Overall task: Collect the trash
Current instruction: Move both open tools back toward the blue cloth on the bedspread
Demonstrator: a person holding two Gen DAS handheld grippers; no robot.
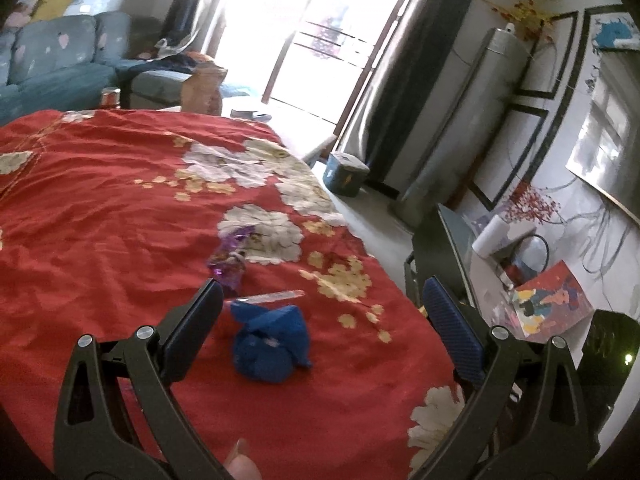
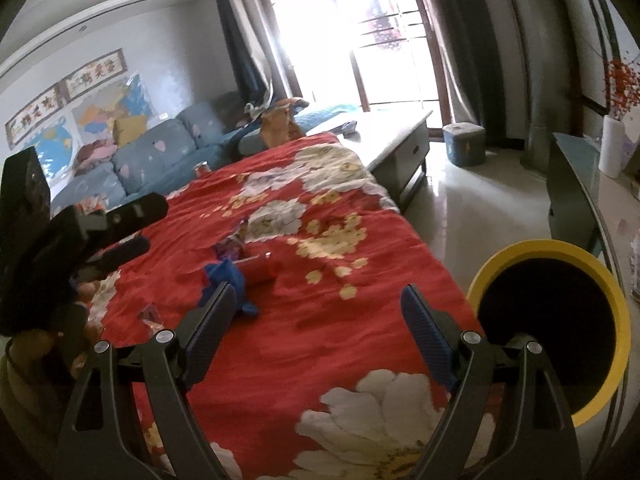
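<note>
A crumpled blue ball of soft paper or cloth (image 1: 272, 346) lies on the red flowered cloth (image 1: 100, 208) that covers the desk. Just behind the blue ball lies a thin clear plastic strip (image 1: 272, 297), and a bit farther behind it a shiny purple wrapper (image 1: 230, 258). All three look very light. The blue ball looks squashy, so I think a squeeze across its fat middle works best. The strip looks flat and slippery, so it may slide away. The wrapper looks crinkly and easy to pinch at a raised edge. The left gripper (image 1: 320, 320) is wide open with the blue ball between its fingers, not touching them. The right gripper (image 2: 316, 320) is wide open and empty, to the right of the blue ball. A round yellow-rimmed bin (image 2: 500, 258) waits past the desk's right edge.
</note>
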